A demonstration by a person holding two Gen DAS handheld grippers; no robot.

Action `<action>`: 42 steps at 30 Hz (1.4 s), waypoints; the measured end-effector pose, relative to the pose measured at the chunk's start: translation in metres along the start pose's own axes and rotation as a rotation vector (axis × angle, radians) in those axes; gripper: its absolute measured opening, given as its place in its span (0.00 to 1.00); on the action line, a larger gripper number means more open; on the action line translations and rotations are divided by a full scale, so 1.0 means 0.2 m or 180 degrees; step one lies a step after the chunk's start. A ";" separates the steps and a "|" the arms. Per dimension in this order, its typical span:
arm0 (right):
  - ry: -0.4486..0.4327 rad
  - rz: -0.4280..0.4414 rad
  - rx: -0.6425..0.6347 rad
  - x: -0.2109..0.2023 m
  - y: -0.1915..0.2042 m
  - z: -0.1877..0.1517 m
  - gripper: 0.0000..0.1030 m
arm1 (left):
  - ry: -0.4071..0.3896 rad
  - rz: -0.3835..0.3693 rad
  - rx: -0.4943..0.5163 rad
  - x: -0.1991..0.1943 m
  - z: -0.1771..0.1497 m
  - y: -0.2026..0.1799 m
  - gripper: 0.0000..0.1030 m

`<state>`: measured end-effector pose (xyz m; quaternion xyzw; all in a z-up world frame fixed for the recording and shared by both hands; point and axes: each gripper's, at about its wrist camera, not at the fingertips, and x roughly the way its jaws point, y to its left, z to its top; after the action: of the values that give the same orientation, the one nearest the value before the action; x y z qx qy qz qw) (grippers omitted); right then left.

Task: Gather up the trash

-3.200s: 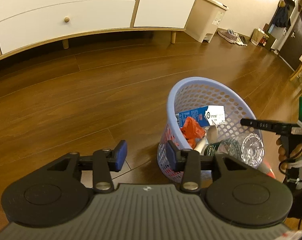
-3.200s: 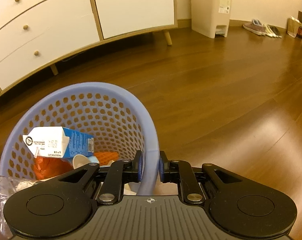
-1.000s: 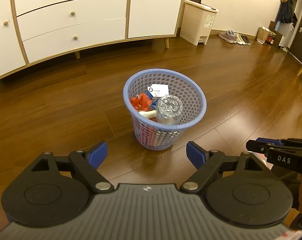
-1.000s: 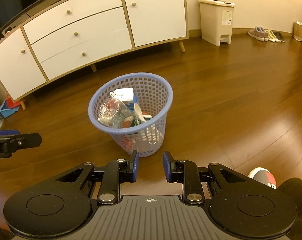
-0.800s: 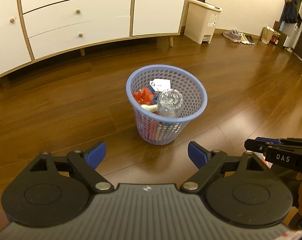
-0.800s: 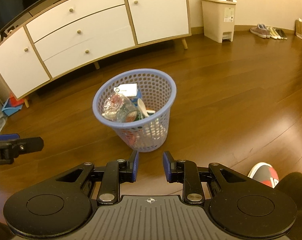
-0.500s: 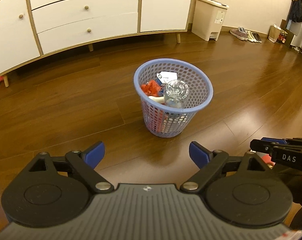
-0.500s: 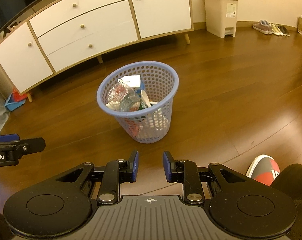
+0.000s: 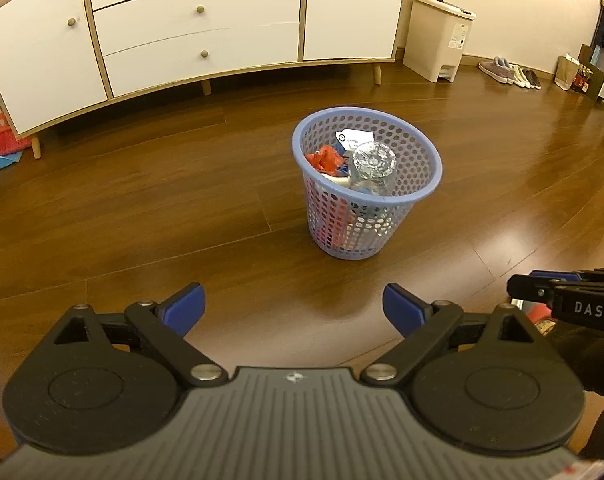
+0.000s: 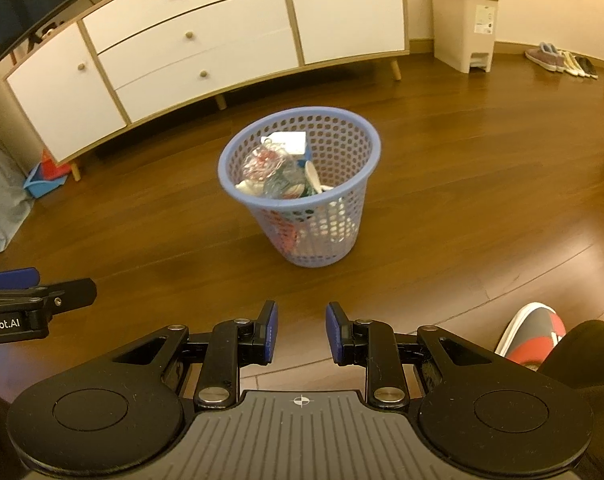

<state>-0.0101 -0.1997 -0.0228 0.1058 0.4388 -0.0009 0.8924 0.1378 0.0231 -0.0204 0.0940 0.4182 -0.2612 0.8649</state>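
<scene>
Evidently, collection was at or near its end. The basket [image 9: 366,184] stood upright on the floor [image 9: 142,216] at centre frame in both views, well apart from both grippers. It held a clear bottle [image 9: 373,166] leaning against the near rim, red wrapping [image 9: 323,159] to its left, a white-ended carton [image 9: 355,136] toward the far wall, and, in the right wrist view, a white spoon [image 10: 313,174] beside the bottle.

The left gripper [image 9: 294,310] sat at the bottom of its own frame with its jaws spread wide and nothing between them. The right gripper [image 10: 301,332] sat at the bottom of its frame with its jaws drawn close but not touching, a narrow gap showing bare floor; it carried nothing. Each tool appeared at the edge of the other's view, low and level.

No loose litter was visible on the floor around the basket in either view. At far left, by the cabinet [image 9: 198,28] leg, lay a blue and red object [image 9: 0,146], and a pedal bin [image 9: 441,38] stood at upper right; whether either concerned the task could not be told. A shoe [image 10: 531,334] showed at lower right of the right wrist view.

Judgement: the visible trash was in the basket, both tools were empty, and nothing plainly remained to gather within view.
</scene>
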 end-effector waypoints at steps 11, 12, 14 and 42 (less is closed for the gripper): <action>0.0054 0.0041 -0.0047 -0.02 0.04 -0.06 0.29 | 0.0049 -0.0029 0.0036 -0.03 -0.05 -0.03 0.91; 0.0047 0.0036 -0.0046 -0.02 0.04 -0.06 0.31 | 0.0041 -0.0009 0.0055 -0.03 -0.05 -0.04 0.91; 0.0038 0.0021 -0.0037 -0.03 0.04 -0.07 0.33 | 0.0037 0.0008 0.0089 -0.03 -0.06 -0.05 0.91; -0.0043 0.0013 0.0016 -0.10 0.04 -0.14 0.48 | 0.0111 0.0042 0.0202 -0.02 -0.10 -0.15 0.92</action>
<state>-0.0439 -0.1893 -0.0215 0.1089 0.4325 -0.0009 0.8950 0.1074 0.0066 -0.0284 0.1287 0.4242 -0.2670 0.8557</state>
